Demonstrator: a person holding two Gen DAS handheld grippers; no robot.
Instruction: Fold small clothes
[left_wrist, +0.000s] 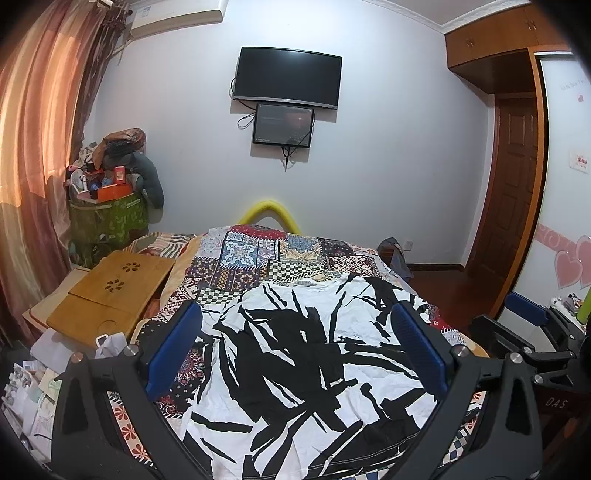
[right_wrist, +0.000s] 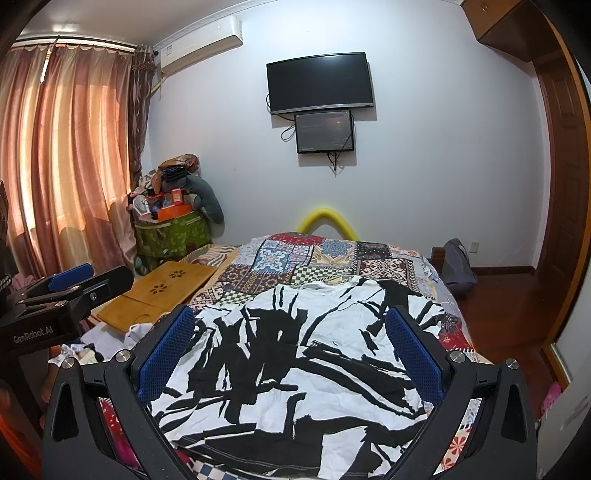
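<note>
On the patchwork bedspread (left_wrist: 236, 258) the black-and-white T-shirt (left_wrist: 303, 354) lies flat, collar away from us, long axis running straight ahead. We hold the left gripper (left_wrist: 299, 354) and right gripper (right_wrist: 291, 358) wide open, empty, above its hem end, equally near

Both my wrist cameras are looking forward along my claws from the near edge of the bed (left_wrist: 280, 254), facing its far edge and the wall TV (left_wrist: 288, 77). My left camera is sitting slightly left, my right slightly right, close above the shirt (right_wrist: 295, 362). Both are sharing the bed, shirt, TV and the curtain (right_wrist: 66, 147).
</note>
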